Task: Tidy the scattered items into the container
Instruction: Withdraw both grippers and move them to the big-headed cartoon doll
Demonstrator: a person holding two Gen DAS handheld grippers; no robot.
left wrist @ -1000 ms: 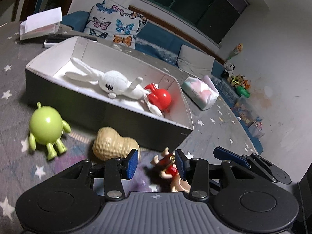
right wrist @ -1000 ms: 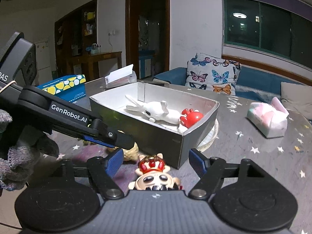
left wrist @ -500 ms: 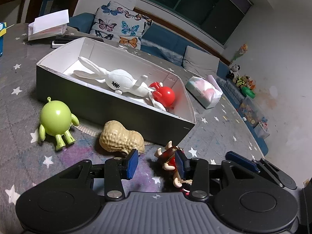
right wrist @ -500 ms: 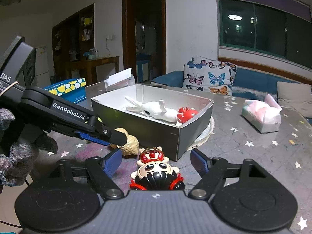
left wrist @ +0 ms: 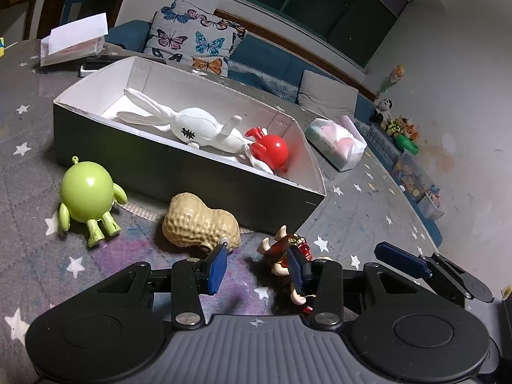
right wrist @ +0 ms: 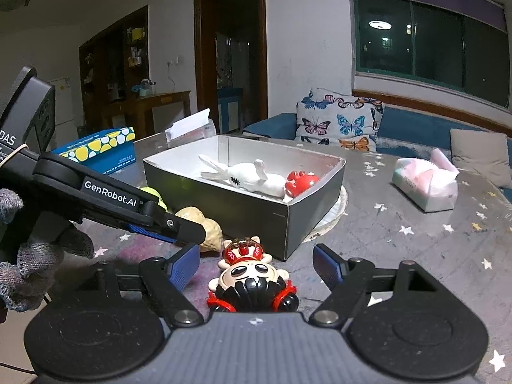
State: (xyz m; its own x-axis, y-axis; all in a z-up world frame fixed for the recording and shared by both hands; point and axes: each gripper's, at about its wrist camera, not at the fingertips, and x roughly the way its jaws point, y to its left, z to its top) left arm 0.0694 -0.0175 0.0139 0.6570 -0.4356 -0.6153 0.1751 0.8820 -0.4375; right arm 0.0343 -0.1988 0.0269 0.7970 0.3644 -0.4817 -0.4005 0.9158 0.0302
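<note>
On the star-patterned worktop point(right wrist: 400, 246) we list: a grey box point(left wrist: 179, 172) holding a white rabbit plush point(left wrist: 192, 128) and red toy point(left wrist: 272, 150); outside, by its near wall, a green figure point(left wrist: 86, 192), a peanut toy point(left wrist: 198, 224) and a horned doll point(right wrist: 252, 275). Our left hand-held gripper point(left wrist: 256, 267) is parted, empty, beside the doll; our right hand-held gripper point(right wrist: 256, 265) gapes wide astride it, not touching.

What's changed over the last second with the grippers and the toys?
Both hand-held grippers, left and right, drew back slightly, jaws still open; the doll figure now shows more fully between the right's fingers. Nothing grasped. Box, peanut and green toy unmoved.
</note>
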